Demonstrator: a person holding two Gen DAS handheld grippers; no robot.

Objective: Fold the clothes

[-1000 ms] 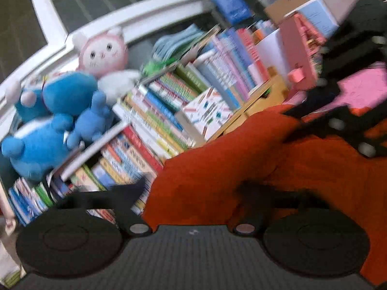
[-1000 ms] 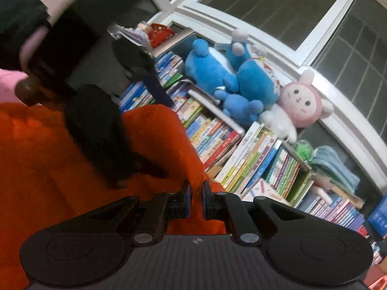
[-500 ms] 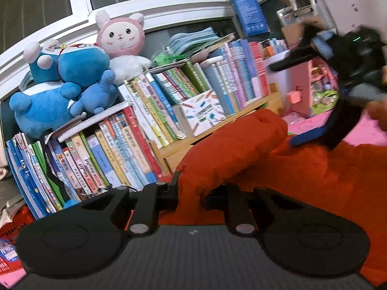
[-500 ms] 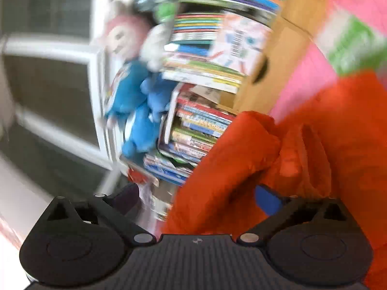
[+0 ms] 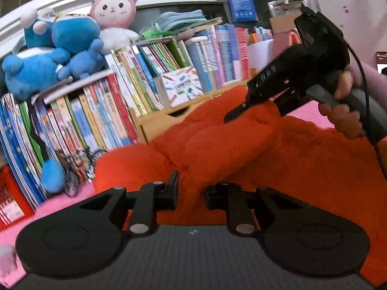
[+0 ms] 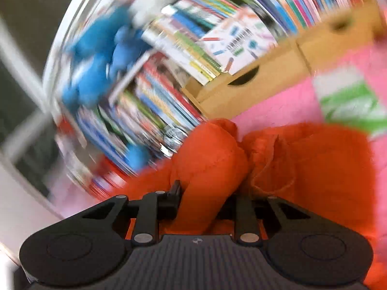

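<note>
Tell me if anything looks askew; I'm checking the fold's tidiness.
Yes: the orange garment lies bunched, not flat, its puffy sleeve humped between both grippers' fingers. The right view is blurred.

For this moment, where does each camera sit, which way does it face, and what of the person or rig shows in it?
Left wrist: on the left gripper, facing the bookshelf; its fingers pinch the orange garment; the right gripper and hand show.
Right wrist: on the right gripper, rolled and blurred, facing the same shelf; its own fingers clamp a garment fold.
Shared: garment, bookshelf, blue plush toys, pink surface.
</note>
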